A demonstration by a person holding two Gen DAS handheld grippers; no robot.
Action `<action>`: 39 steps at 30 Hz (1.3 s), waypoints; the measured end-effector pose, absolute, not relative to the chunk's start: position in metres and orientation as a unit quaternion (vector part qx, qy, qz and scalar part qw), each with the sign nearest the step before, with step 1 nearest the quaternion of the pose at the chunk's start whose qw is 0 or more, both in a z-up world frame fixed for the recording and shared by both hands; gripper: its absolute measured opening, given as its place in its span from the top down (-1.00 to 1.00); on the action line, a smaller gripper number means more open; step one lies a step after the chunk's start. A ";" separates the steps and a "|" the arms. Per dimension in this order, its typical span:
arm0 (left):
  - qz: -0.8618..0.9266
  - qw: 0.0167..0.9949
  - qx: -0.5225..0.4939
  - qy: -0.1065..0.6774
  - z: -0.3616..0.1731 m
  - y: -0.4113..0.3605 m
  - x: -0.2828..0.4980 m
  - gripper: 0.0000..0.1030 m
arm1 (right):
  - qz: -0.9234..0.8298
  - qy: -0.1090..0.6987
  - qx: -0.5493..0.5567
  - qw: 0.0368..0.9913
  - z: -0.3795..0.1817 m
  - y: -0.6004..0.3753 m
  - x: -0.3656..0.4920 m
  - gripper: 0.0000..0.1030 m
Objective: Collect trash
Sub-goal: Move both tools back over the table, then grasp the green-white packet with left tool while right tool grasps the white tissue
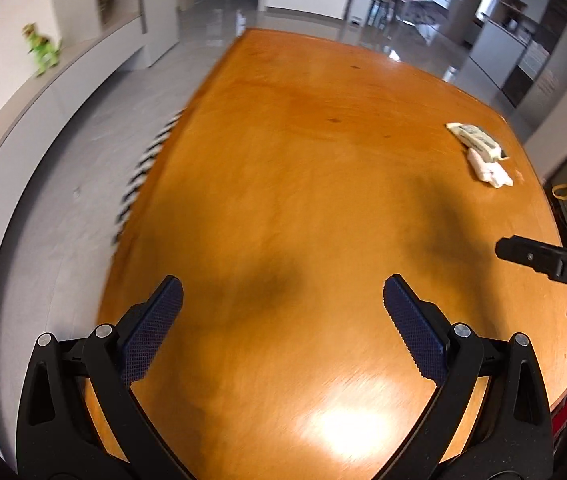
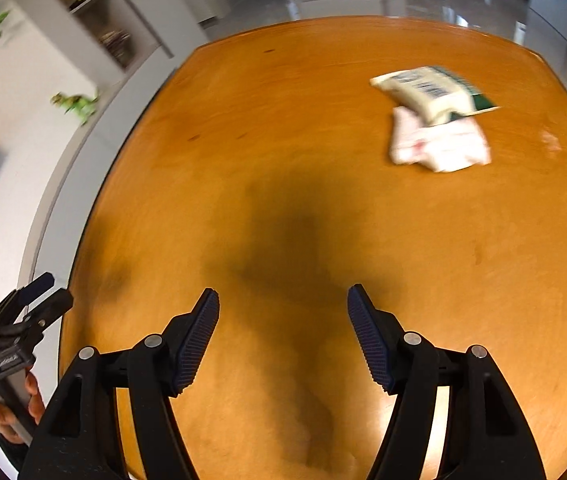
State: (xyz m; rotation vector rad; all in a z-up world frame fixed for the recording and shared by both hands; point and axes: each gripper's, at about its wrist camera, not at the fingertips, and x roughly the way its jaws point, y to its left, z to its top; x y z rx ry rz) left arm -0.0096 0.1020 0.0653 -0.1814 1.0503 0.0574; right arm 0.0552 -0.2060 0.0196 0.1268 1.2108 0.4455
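Both black two-finger grippers hung over bare wood with nothing between their blue ribbed pads. On the left gripper (image 1: pixel 283 292) the jaws stood wide apart and empty, its fingers angled down at the glossy orange-brown wooden table (image 1: pixel 303 168). On the right gripper (image 2: pixel 283 304) the jaws were parted a little less widely, also empty, with a dark shadow lying on the wood just ahead of them.

Farther out, the trash lay toward the far right part of the tabletop, well apart from both grippers. It was a cream-coloured plastic wrapper with a barcode and a green end (image 2: pixel 431 90), resting partly on top of a crumpled white paper napkin (image 2: pixel 439 144); the two touched. From the left wrist view the same pair showed smaller, near the table's right edge, the wrapper (image 1: pixel 473 138) over the napkin (image 1: pixel 489 170).

At the left edge of the right wrist view a person's hand (image 2: pixel 13 412) gripped the handle of the left gripper. At the right edge of the left wrist view, part of the right gripper's black body appeared, with fingertips below it.

Beyond the table ran a grey polished floor (image 1: pixel 83 152) and a white wall ledge carrying a small green toy dinosaur (image 1: pixel 41 50). Both views were blurred.
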 end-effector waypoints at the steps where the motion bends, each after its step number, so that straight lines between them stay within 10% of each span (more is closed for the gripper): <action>1: 0.021 0.860 -0.082 0.503 0.067 0.090 0.000 -0.88 | 0.199 0.564 0.062 0.799 0.017 -0.212 0.061 -0.32; 17: -0.025 0.827 -0.070 0.557 0.062 -0.050 0.196 -0.88 | 0.101 0.567 0.070 0.814 -0.013 -0.279 0.172 -0.31; 22: -0.027 0.822 -0.081 0.563 0.056 -0.077 0.225 -0.88 | 0.128 0.569 0.046 0.811 -0.024 -0.276 0.179 0.72; 39: -0.005 0.810 -0.063 0.583 0.021 -0.199 0.287 -0.88 | 0.090 0.579 0.082 0.806 -0.025 -0.364 0.112 0.74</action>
